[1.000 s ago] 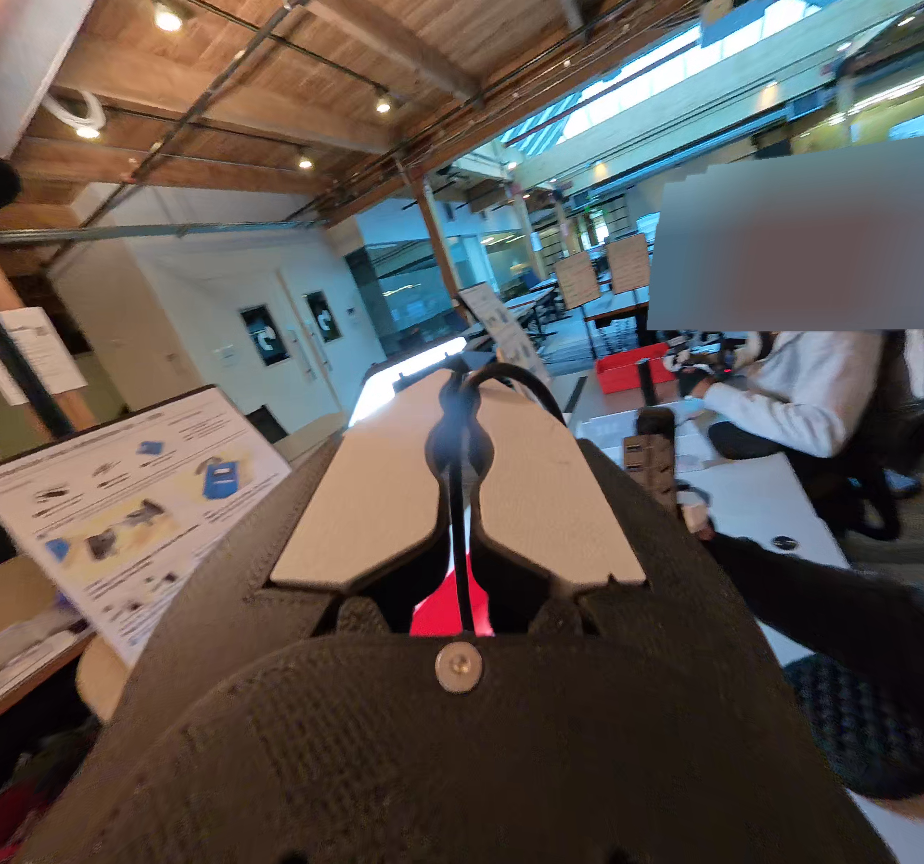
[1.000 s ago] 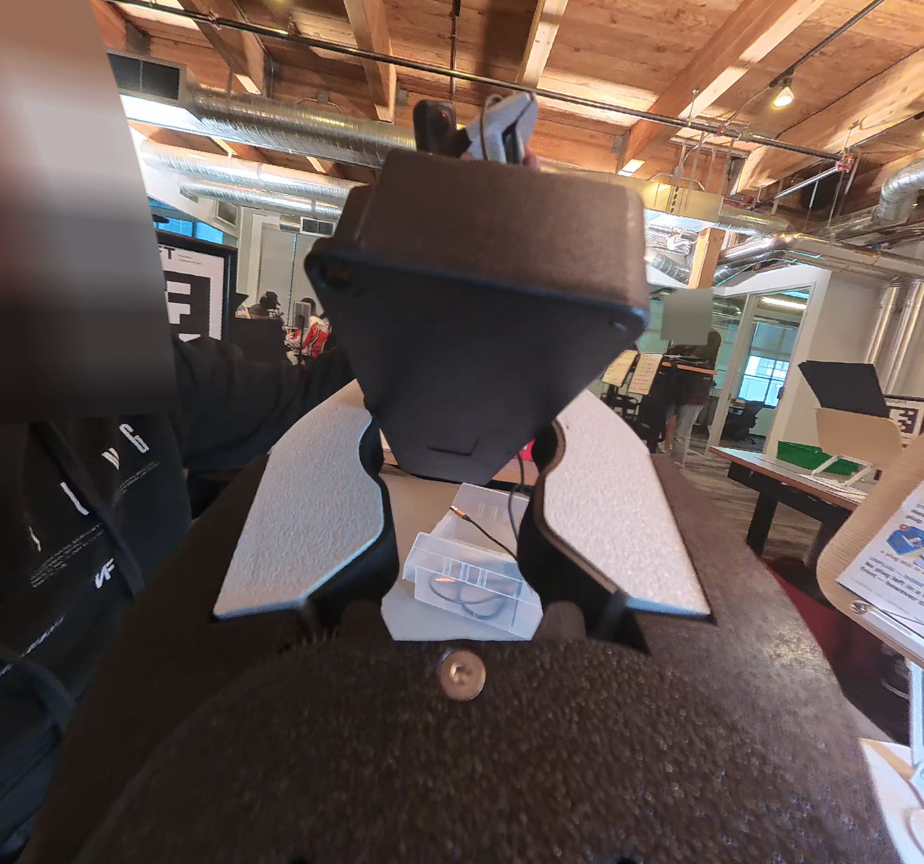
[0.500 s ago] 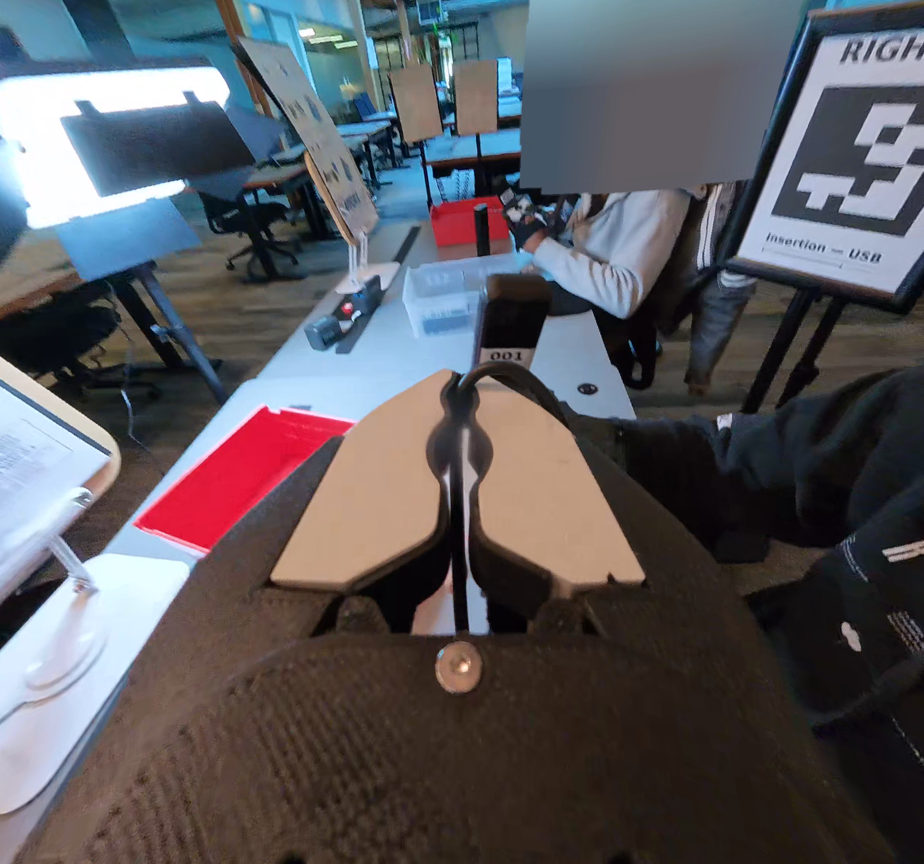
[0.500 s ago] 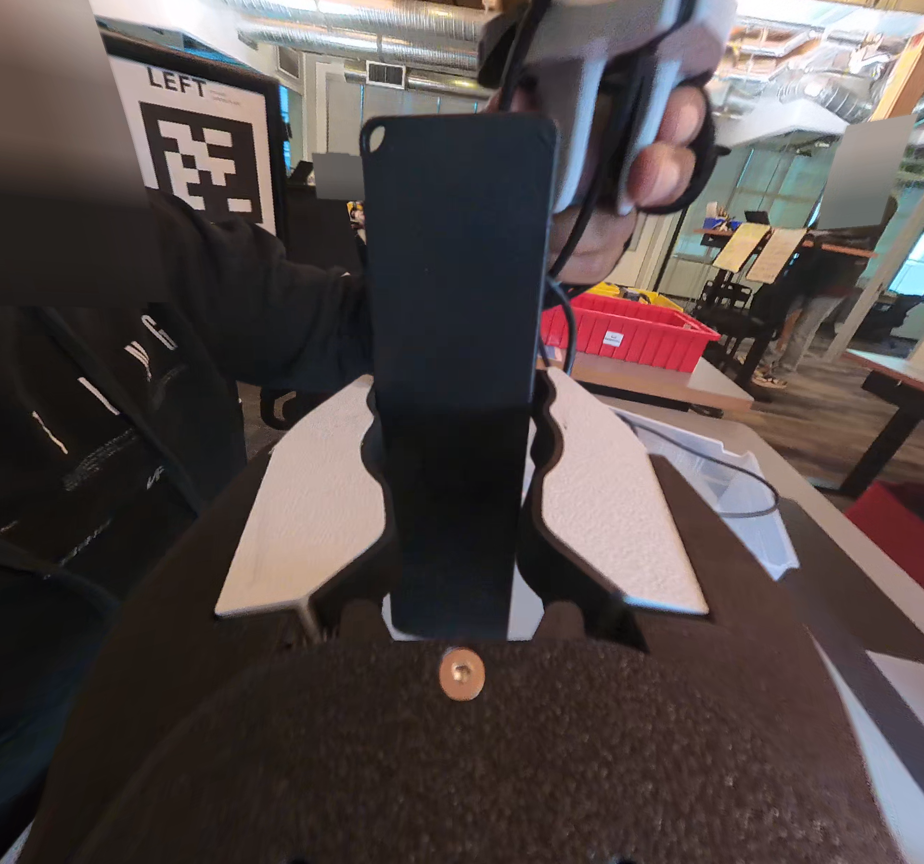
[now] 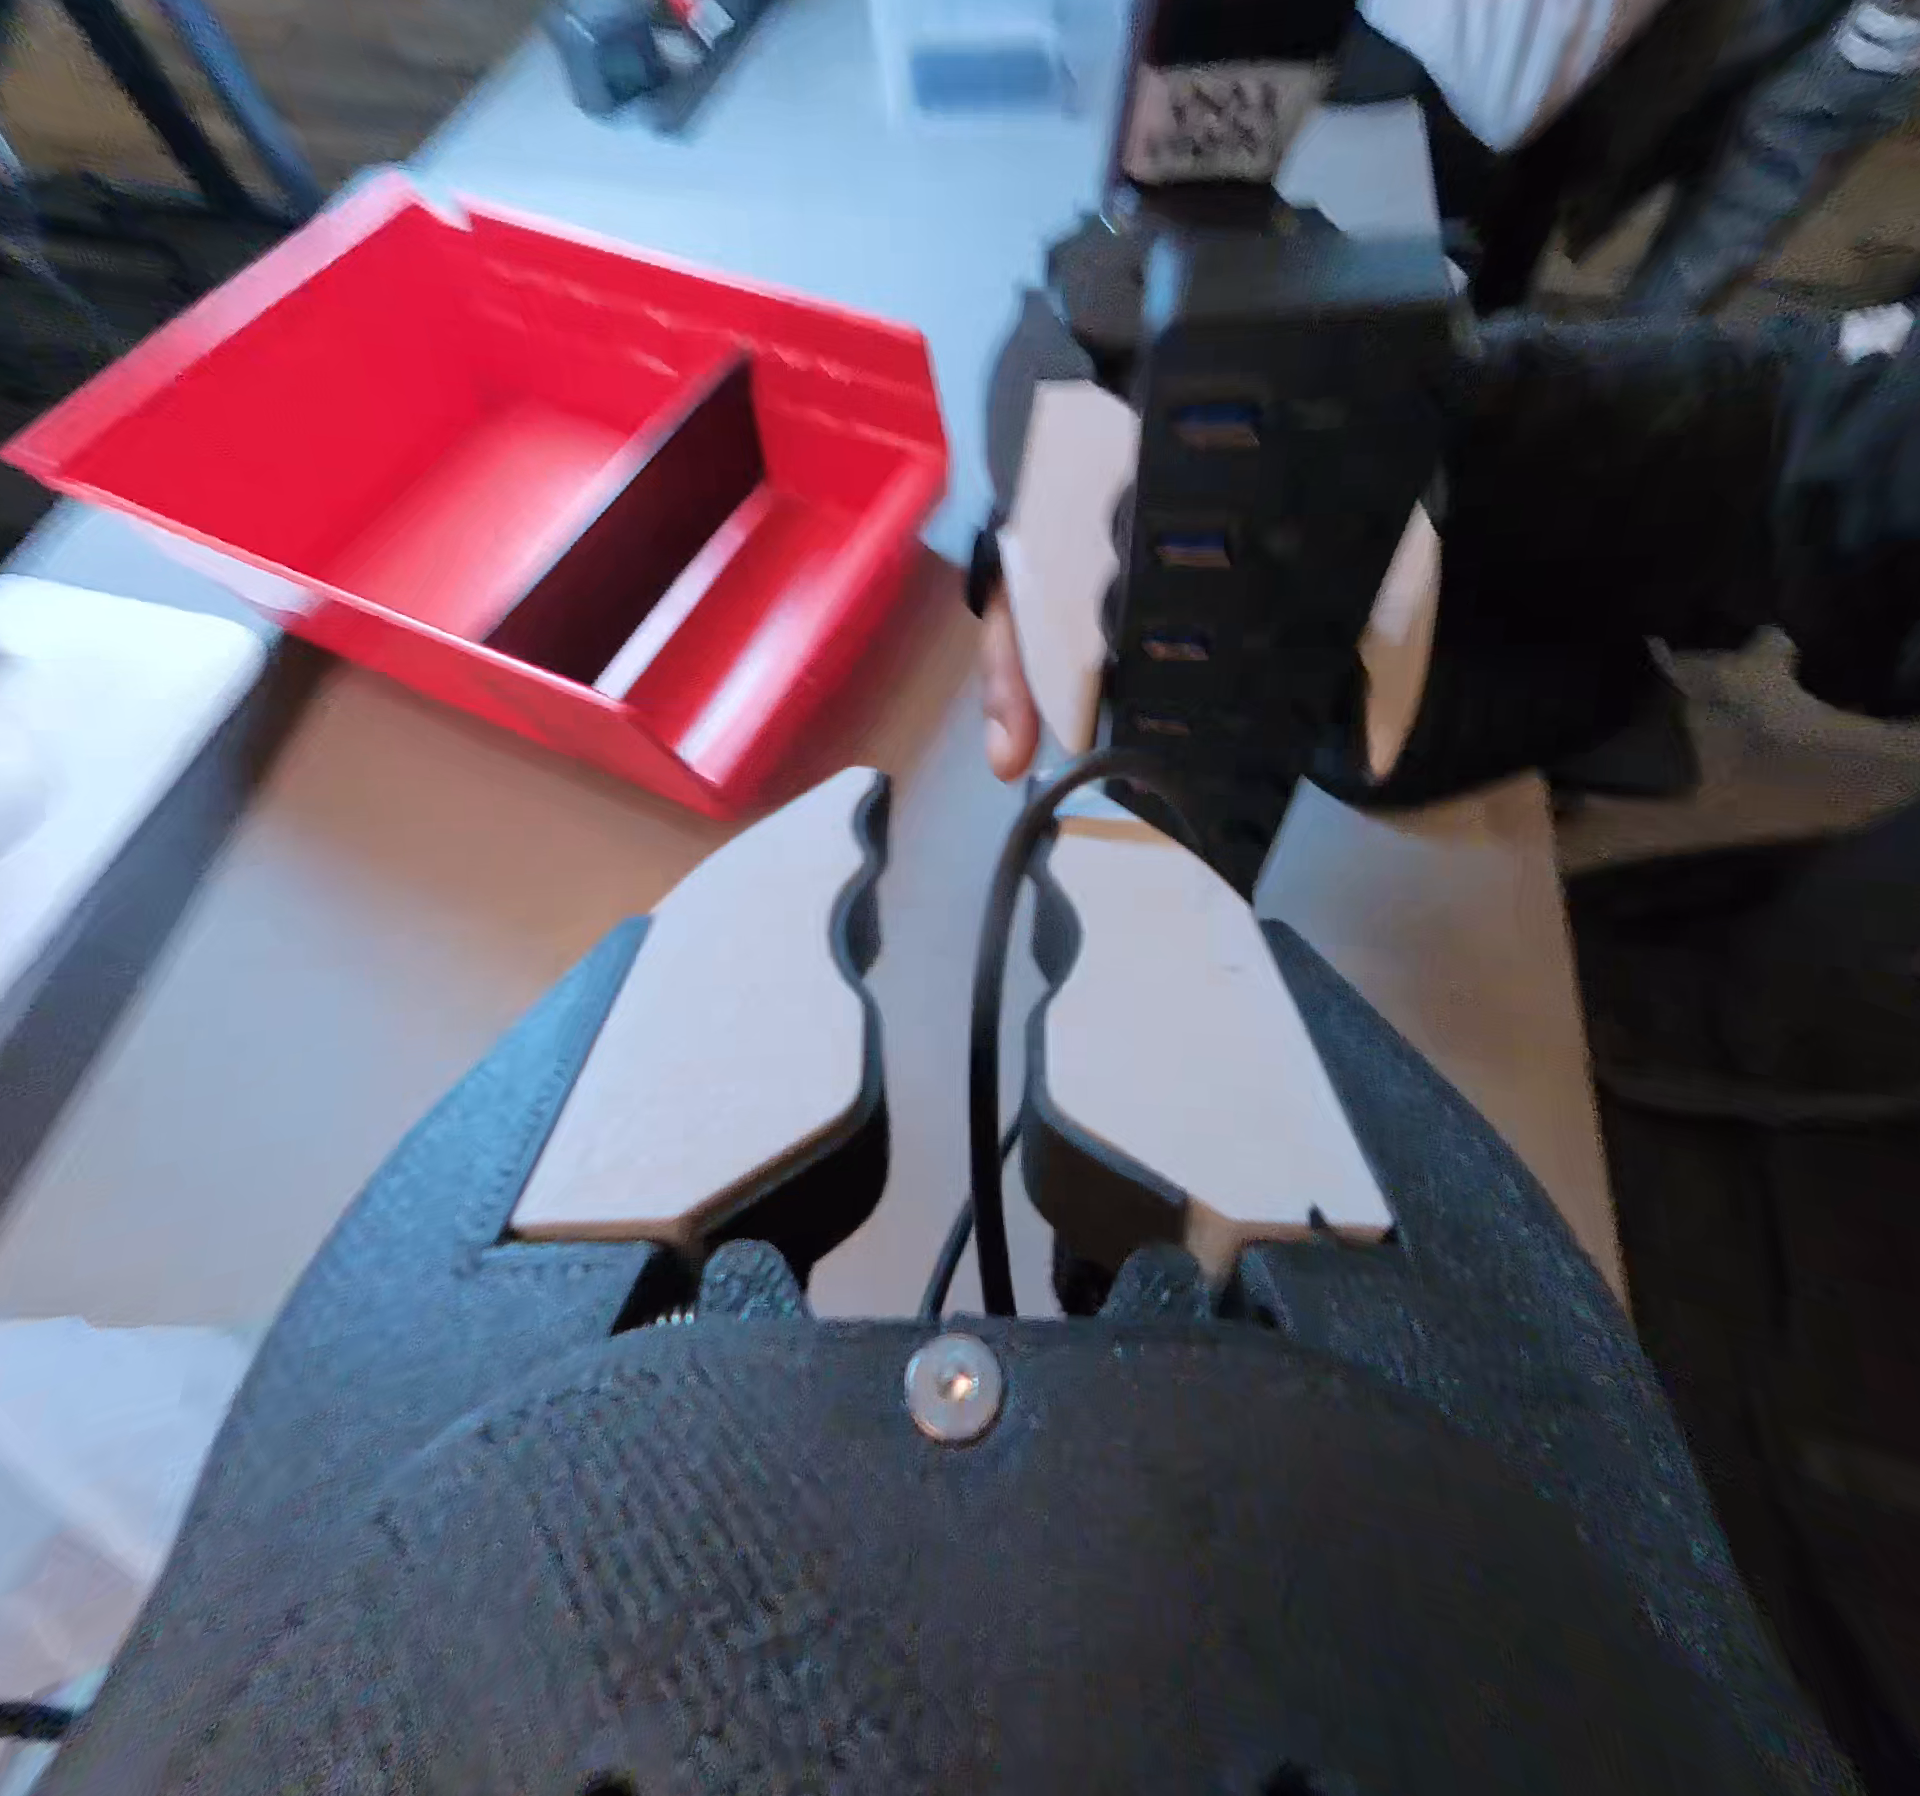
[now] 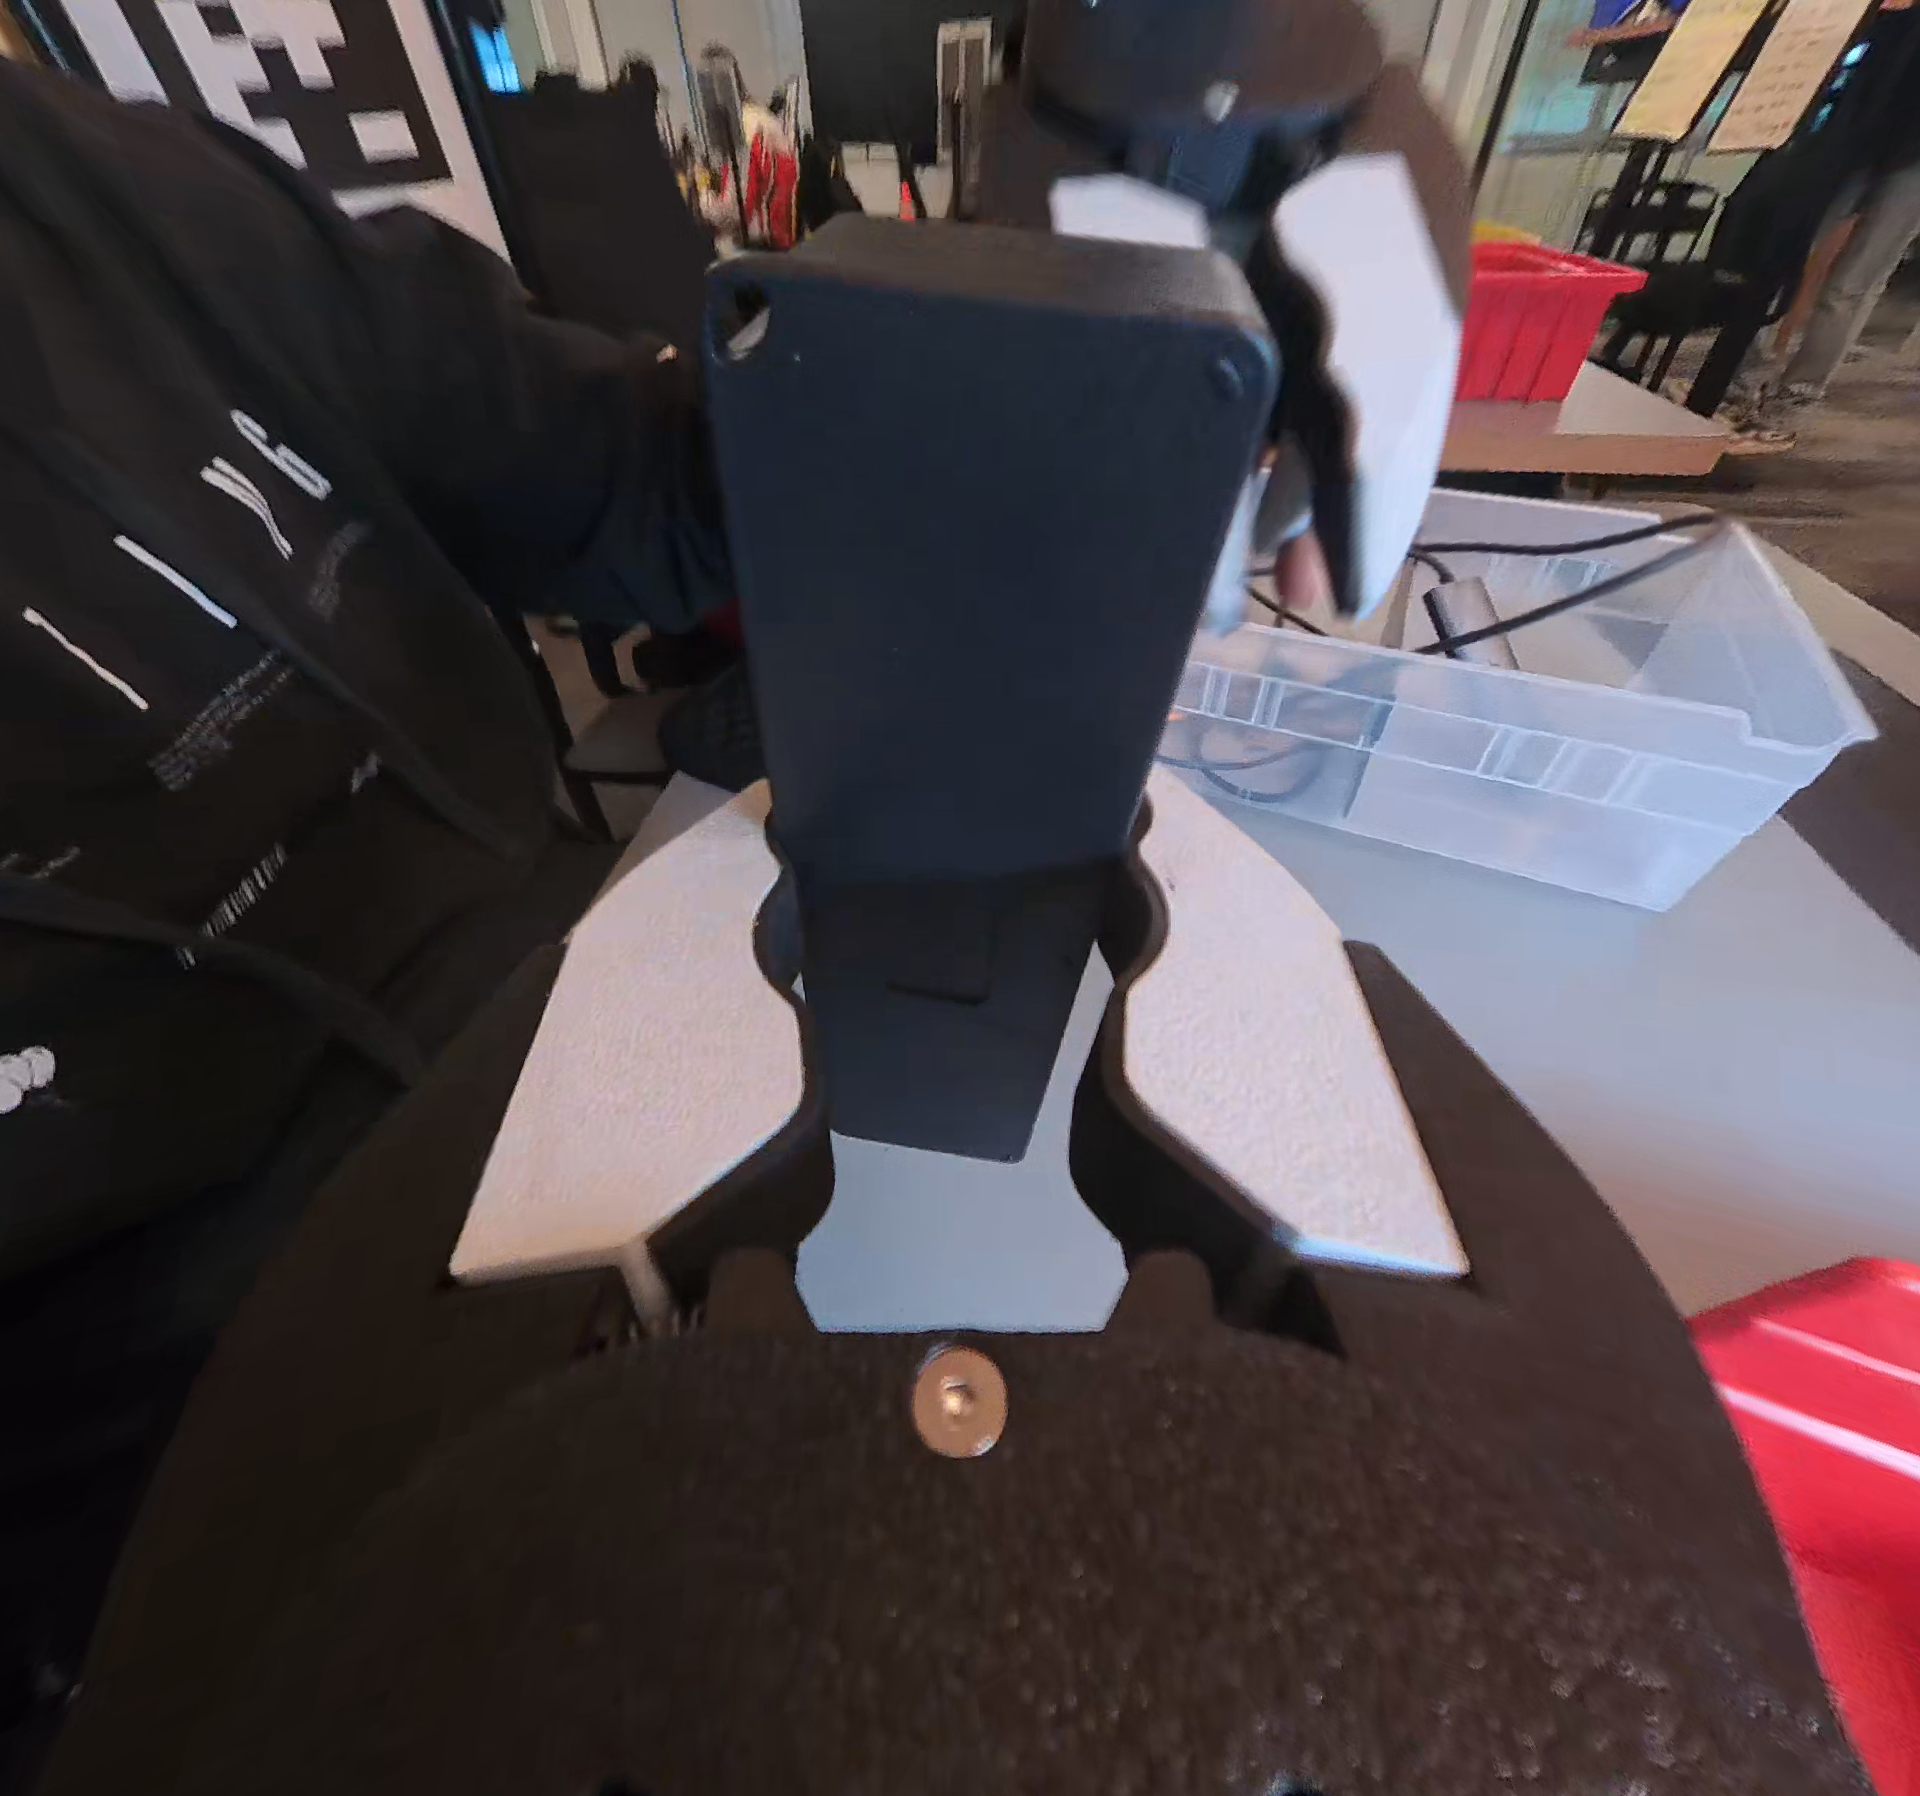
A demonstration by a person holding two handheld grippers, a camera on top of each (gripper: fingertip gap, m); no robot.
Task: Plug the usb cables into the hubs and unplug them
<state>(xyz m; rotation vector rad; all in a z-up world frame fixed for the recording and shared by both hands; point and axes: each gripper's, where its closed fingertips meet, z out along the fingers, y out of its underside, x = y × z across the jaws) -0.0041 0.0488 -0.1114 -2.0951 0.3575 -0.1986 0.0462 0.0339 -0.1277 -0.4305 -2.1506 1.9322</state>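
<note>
left gripper (image 5: pixel 956 946): jaws parted a bit, black usb cable (image 5: pixel 987 998) runs through the gap, doesn't look pinched
right gripper (image 6: pixel 961 946): clamped around the lower end of the black usb hub (image 6: pixel 977 541), holding it upright
hub: just past the left fingertips, blue ports facing them
bins: red bin (image 5: pixel 499 499) left of the hub, clear bin (image 6: pixel 1507 707) right of it with more cables
progress: guessing nothing's plugged in yet, all visible ports look empty
hard to see: cable's plug end is hidden, lots of motion blur
</note>
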